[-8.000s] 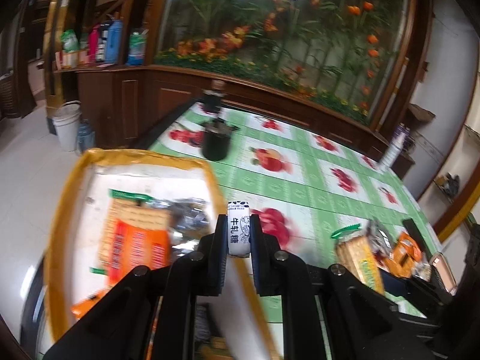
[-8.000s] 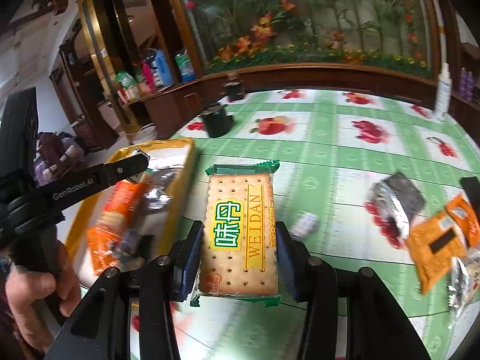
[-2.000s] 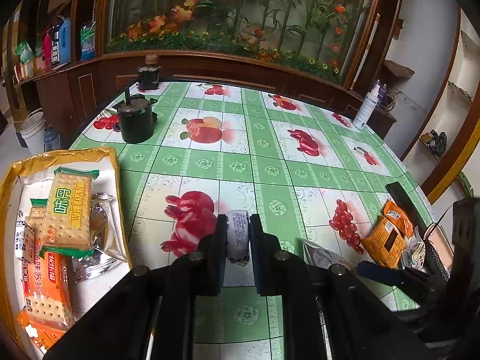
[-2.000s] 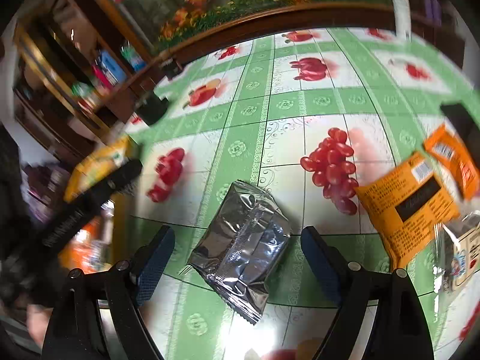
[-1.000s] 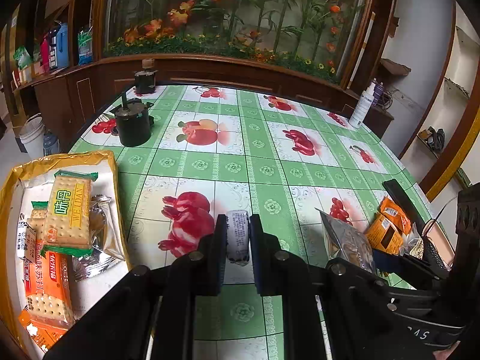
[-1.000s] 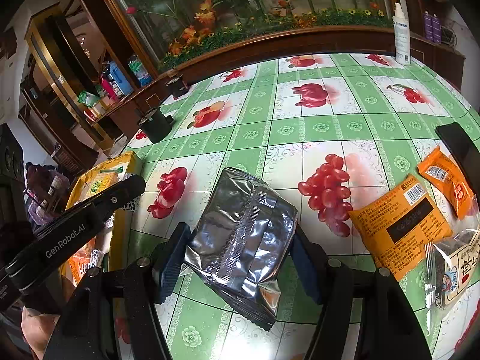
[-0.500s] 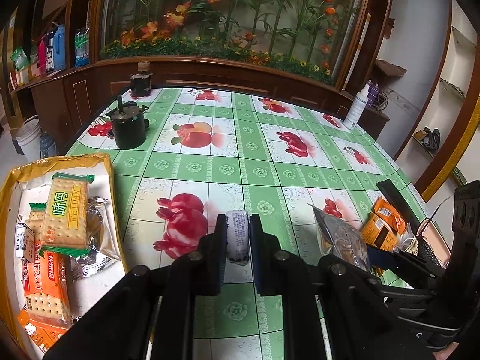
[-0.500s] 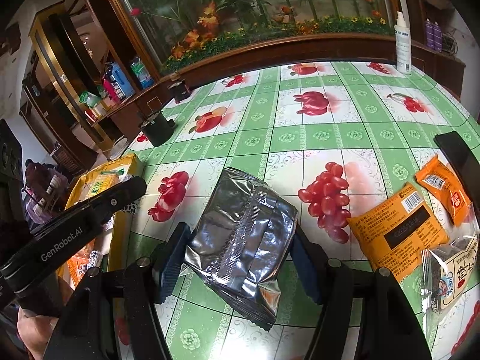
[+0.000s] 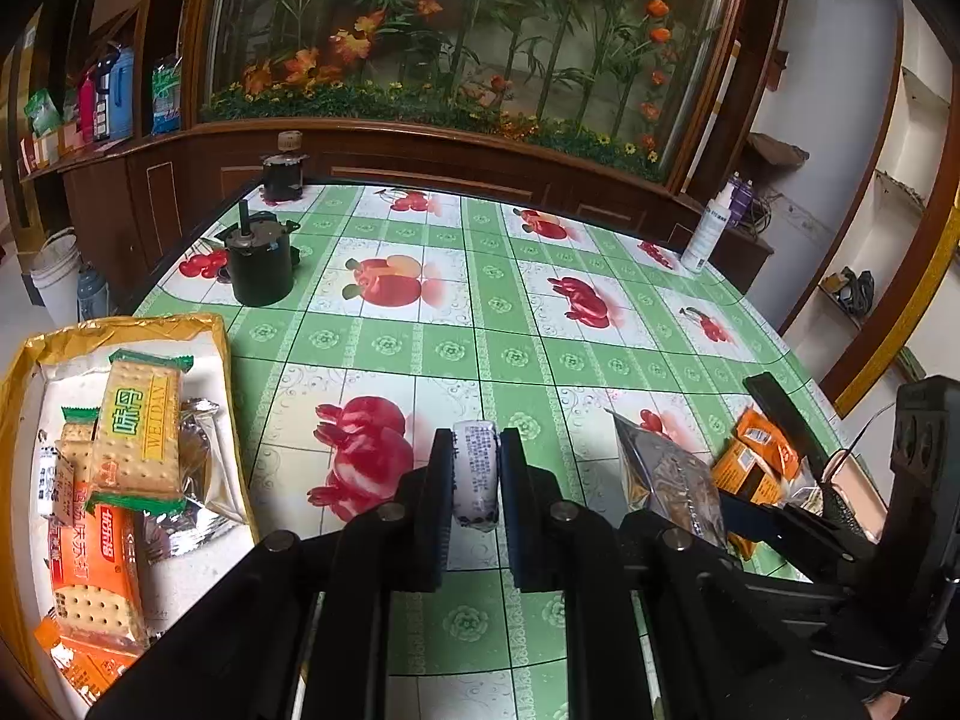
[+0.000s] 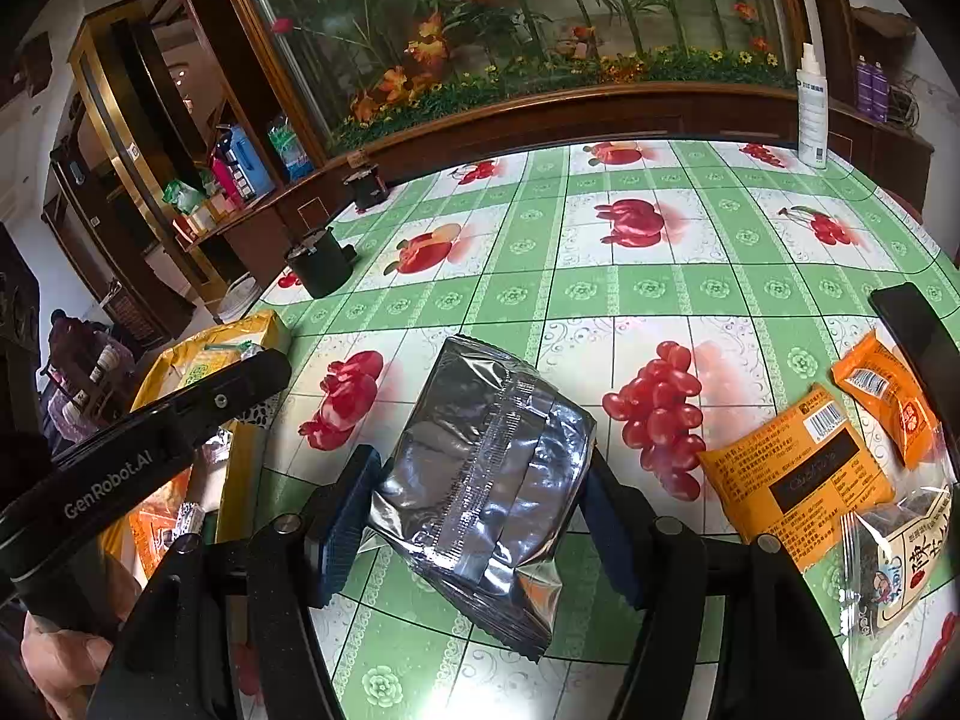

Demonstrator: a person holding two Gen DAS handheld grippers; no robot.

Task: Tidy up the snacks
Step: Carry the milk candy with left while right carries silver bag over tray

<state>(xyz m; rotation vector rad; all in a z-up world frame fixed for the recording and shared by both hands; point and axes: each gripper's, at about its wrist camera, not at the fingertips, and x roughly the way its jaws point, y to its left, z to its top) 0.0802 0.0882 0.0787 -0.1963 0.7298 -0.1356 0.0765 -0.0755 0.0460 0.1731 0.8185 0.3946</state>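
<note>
The left gripper point(image 9: 474, 480) is clamped on a small white wrapped candy point(image 9: 475, 474), its two pads pressing the sides of the wrapper and holding it above the table point(image 9: 480, 312), which is covered with a green-and-white fruit-print cloth. The right gripper point(image 10: 480, 516) is closed on a silver foil snack packet point(image 10: 486, 480); both blue pads bear against the packet's edges, and the packet sits tilted between them, lifted off the cloth. At the table's left edge lies a yellow tray point(image 9: 120, 324) already holding snacks: a green-trimmed cracker pack point(image 9: 141, 432) on top, an orange cracker pack point(image 9: 96, 576) toward the near end, and crumpled silver wrappers point(image 9: 192, 516) beside them. Near the table's right edge several snacks lie on the cloth: a large orange packet point(image 10: 798, 480), a smaller orange packet point(image 10: 888, 396) just beyond it, and a clear bag with printed characters point(image 10: 900, 558) at the near right. A black pot point(image 9: 261, 267) stands toward the far left corner, and a white spray bottle point(image 9: 711, 234) stands at the far right edge. A hand point(image 10: 66, 666) grips the left gripper's handle at the lower left of the right wrist view.
</note>
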